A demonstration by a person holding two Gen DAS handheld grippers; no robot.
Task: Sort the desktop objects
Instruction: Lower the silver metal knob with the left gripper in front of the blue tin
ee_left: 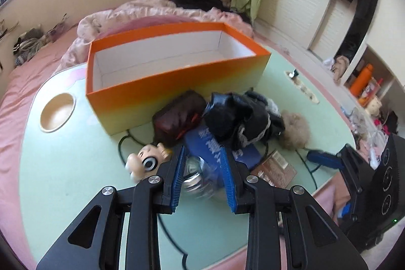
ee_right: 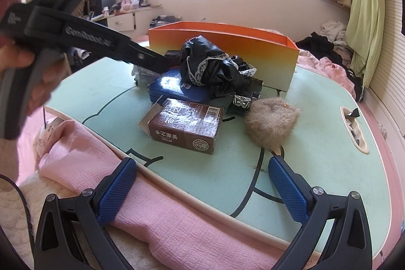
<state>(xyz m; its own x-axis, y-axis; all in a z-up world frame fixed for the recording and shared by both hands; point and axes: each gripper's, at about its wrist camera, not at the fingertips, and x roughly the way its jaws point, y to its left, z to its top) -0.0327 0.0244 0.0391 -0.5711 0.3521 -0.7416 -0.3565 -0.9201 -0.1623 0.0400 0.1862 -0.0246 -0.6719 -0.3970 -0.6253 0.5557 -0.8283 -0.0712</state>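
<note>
Jar (ee_left: 200, 179) sits clamped in the left gripper (ee_left: 202, 156) — right gripper (ee_right: 202, 168) gapes, well apart.

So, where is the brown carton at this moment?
In the right wrist view the brown carton lies on its side on the green table, in front of the blue case and left of the fluffy beige pompom.

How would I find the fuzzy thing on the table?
Start at the big orange box on the green table. In front of it is a pile topped by black cloth. The fuzzy ball sits at the pile's right edge, beside the brown carton; it is the only tan, furry, round thing there.
</note>
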